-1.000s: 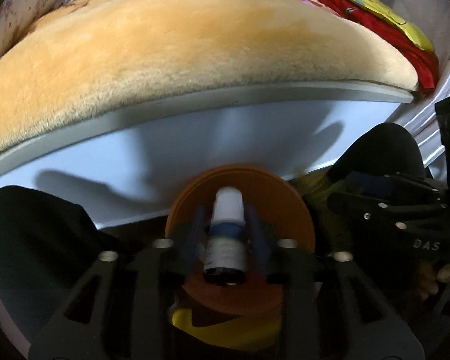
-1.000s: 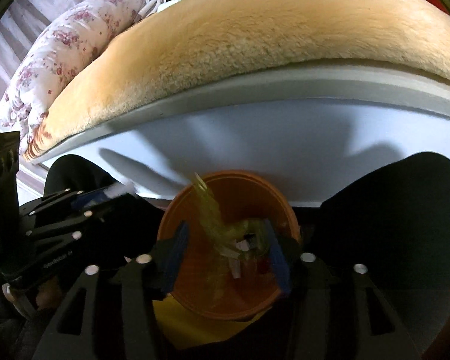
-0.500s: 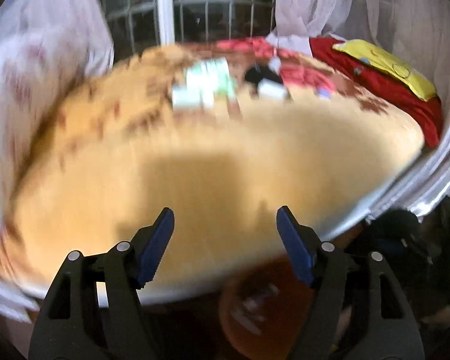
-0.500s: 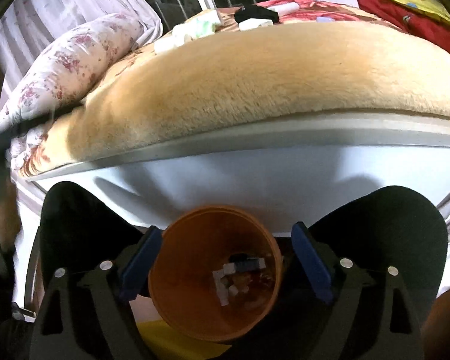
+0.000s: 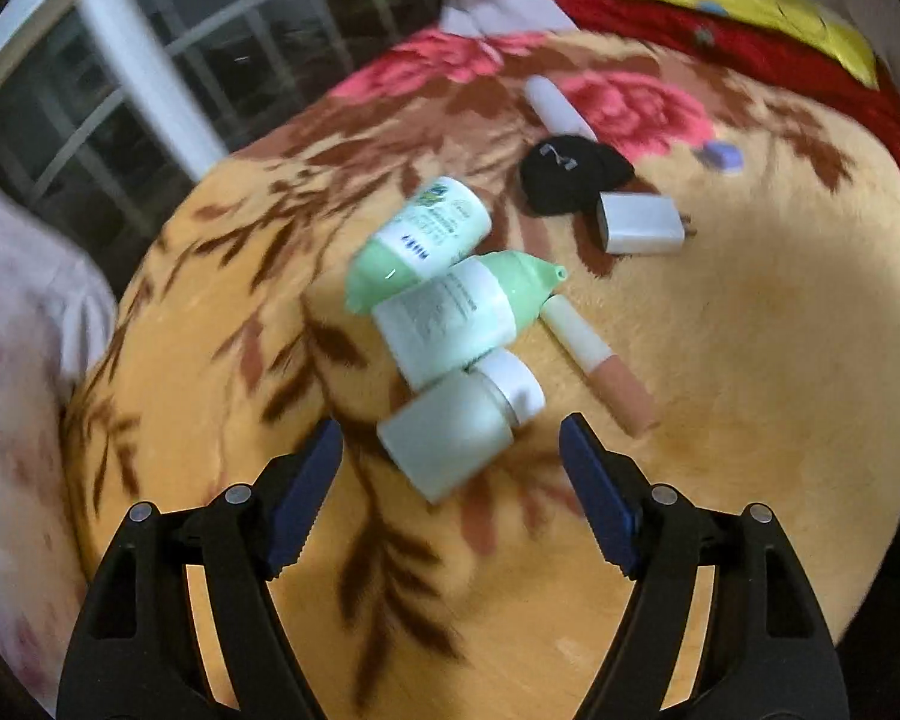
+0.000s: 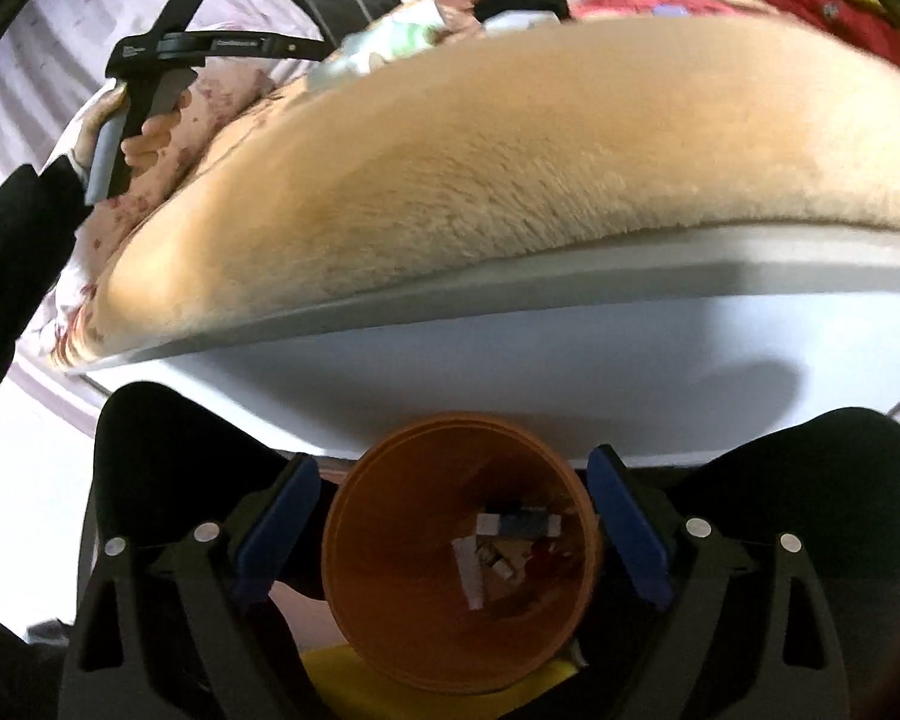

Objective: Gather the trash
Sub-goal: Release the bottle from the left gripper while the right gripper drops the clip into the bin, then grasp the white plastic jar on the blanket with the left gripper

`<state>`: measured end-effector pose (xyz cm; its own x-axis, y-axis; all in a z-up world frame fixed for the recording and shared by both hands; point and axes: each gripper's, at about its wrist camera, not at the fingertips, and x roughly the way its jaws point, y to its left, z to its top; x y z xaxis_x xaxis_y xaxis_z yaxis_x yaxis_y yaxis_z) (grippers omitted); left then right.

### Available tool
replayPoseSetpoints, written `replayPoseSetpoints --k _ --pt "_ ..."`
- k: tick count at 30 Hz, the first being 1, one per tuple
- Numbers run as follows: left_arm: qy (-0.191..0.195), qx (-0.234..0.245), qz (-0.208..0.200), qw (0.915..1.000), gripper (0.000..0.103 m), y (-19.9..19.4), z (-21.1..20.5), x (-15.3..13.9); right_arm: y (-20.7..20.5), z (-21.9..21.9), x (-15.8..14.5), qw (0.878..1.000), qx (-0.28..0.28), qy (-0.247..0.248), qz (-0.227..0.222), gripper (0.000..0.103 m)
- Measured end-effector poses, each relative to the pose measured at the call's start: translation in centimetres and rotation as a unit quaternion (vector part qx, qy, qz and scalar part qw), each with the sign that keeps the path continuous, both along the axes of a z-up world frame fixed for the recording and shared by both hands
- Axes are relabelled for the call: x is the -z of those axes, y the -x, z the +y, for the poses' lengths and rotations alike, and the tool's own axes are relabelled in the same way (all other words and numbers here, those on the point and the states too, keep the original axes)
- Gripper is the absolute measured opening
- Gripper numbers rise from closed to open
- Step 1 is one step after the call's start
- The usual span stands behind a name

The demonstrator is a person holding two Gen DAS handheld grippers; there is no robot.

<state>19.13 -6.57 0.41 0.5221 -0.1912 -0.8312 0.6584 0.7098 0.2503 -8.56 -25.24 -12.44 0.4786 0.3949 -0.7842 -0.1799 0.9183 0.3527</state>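
Note:
My left gripper [image 5: 450, 444] is open and empty above the bed. A pale bottle with a white cap [image 5: 459, 426] lies just ahead between its fingers. Two green and white bottles [image 5: 450, 312] lie behind it, with a pink tube [image 5: 600, 366], a white charger block [image 5: 639, 223], a black item [image 5: 564, 177] and a white tube [image 5: 555, 105] nearby. My right gripper [image 6: 453, 492] is open and empty over the orange bin [image 6: 390, 576], which holds several scraps [image 6: 498, 546].
The orange floral blanket [image 5: 750, 360] covers the bed; its white frame [image 6: 570, 348] stands behind the bin. A flowered pillow [image 5: 18, 324] lies at left, red and yellow cloth [image 5: 750, 18] at far right. A barred window [image 5: 150, 78] is behind. My left gripper's handle [image 6: 150, 78] shows up left.
My left gripper has let go of the small bottle over the bin, opened, and risen over the bed to the bottles. My right gripper has opened and its green scrap has gone into the bin.

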Motion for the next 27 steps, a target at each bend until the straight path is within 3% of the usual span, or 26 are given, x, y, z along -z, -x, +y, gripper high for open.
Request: replayPoseSetpoints --k 7,11,14,18,24,27 --pt "-0.059 0.072 0.066 0.9935 0.073 -3.2 -1.2 3.5 -1.8 1.2 0.5 1.000 -0.006 -0.003 0.014 0.089" --pt "-0.062 0.089 0.081 0.9907 0.072 -3.5 -1.7 4.5 -2.4 2.3 0.7 1.000 -0.023 0.000 0.017 0.089" --pt "-0.058 0.086 0.091 0.9904 0.063 -3.4 -1.8 4.8 -2.7 2.6 1.2 0.999 -0.031 0.000 0.025 0.089" --pt "-0.049 0.042 0.111 0.9917 0.053 -3.2 -1.2 5.1 -2.7 2.2 1.3 0.999 -0.029 -0.007 0.028 0.089" --pt "-0.047 -0.051 0.094 0.9932 0.051 -0.9 -1.3 5.0 -2.0 1.4 0.6 0.999 -0.024 -0.021 0.017 0.089" --pt "-0.010 -0.130 0.086 0.9878 0.051 0.1 -0.4 4.8 -1.4 1.4 -0.1 0.999 -0.027 -0.021 0.005 0.089"
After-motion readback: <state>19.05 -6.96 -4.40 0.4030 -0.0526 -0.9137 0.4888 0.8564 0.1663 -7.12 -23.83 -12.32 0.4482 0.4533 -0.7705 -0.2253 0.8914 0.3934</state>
